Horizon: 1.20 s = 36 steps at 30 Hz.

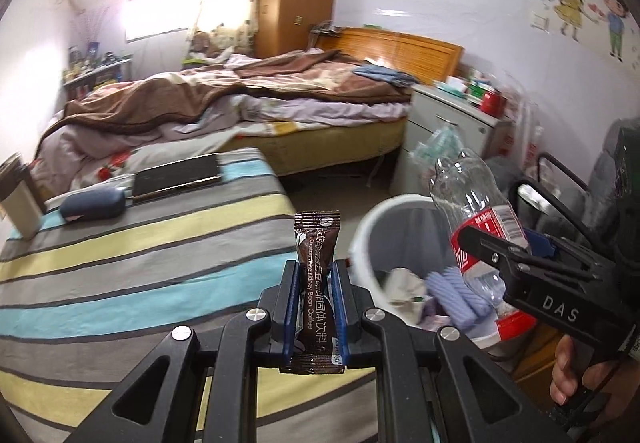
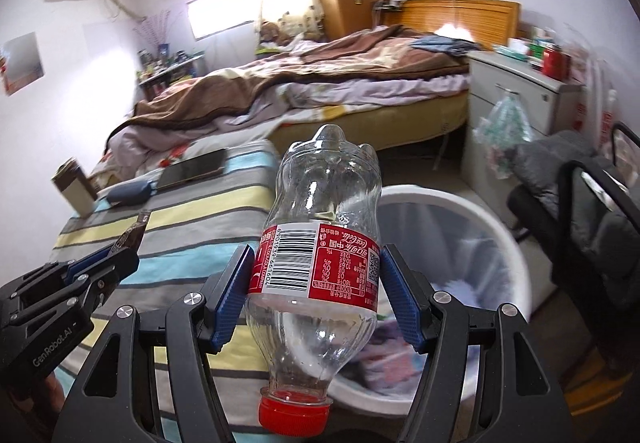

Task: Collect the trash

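Left tool (image 1: 314, 295) pinches our coffee packet (image 1: 316, 283), right tool (image 2: 316, 283) squeezes our bottle (image 2: 320, 243); next we drop both in the bin (image 2: 500, 235).

The brown sachet (image 1: 316, 287) pinched in the left tool (image 1: 314, 307) carries white lettering that reads "Kidney Bean Coffee" beside a row of Chinese characters, with smaller print too fine to read. The red label of the clear plastic bottle (image 2: 320, 263) clamped in the right tool (image 2: 316, 279) shows the Coca-Cola script, Chinese characters, a barcode numbered 6901939661604, a QR code and a small table of figures too small to read surely. The right tool's black body bears "DAS" in white letters in the left wrist view, and the left tool's body reads "GenRobot.AI" in the right wrist view.
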### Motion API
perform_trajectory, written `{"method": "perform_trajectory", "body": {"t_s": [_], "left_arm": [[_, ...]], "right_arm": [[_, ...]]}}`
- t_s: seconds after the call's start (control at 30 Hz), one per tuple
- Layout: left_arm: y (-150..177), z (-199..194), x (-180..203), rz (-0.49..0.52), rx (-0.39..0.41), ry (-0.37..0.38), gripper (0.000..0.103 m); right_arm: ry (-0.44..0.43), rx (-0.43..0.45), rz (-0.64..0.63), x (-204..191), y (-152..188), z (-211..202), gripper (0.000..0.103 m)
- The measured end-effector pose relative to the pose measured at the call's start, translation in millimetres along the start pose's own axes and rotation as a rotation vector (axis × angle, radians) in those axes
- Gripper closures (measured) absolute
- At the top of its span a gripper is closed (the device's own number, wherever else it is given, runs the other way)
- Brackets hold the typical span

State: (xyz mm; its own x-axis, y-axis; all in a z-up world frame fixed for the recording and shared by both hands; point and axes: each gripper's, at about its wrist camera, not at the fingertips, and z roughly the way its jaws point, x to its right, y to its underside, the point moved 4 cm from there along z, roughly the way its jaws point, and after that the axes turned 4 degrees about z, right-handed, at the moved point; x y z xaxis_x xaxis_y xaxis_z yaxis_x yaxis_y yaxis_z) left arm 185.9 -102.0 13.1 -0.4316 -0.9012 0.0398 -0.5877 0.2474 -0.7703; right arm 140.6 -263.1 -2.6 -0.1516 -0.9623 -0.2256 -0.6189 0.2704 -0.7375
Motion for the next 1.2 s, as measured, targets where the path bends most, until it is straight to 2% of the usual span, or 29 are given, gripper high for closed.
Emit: {"method": "perform_trajectory", "body": {"t_s": [0.37,0.77,0.87,0.93,1.1,1.2], "left_arm": [[-5.2,37.7,69.5,0.063,-0.044,0.095,0.087],[-0.5,79.4,91.9,0.058,-0.113,0.119,0.087],[3.0,85.1,90.9,0.057,-0.130,0.114,0.080],[4.6,86.3,87.6,0.047,-0.135,0.109,0.067],[5.2,81.3,82.8,0.039,-0.123,0.103,0.065],[5.8,75.3,81.0,0.035,-0.115,0.102,0.065]], "right_arm": [[0.083,-0.025,0.048,49.3,4.2,1.3,0.037],[0.105,-0.109,0.024,74.3,11.2,23.7,0.037],[0.142,-0.103,-0.014,75.4,12.7,26.7,0.037],[0.158,-0.095,-0.017,77.7,12.8,25.5,0.037],[0.122,-0.049,-0.011,76.3,11.1,14.0,0.037],[0.132,-0.050,-0.027,73.2,10.9,11.1,0.037]]}}
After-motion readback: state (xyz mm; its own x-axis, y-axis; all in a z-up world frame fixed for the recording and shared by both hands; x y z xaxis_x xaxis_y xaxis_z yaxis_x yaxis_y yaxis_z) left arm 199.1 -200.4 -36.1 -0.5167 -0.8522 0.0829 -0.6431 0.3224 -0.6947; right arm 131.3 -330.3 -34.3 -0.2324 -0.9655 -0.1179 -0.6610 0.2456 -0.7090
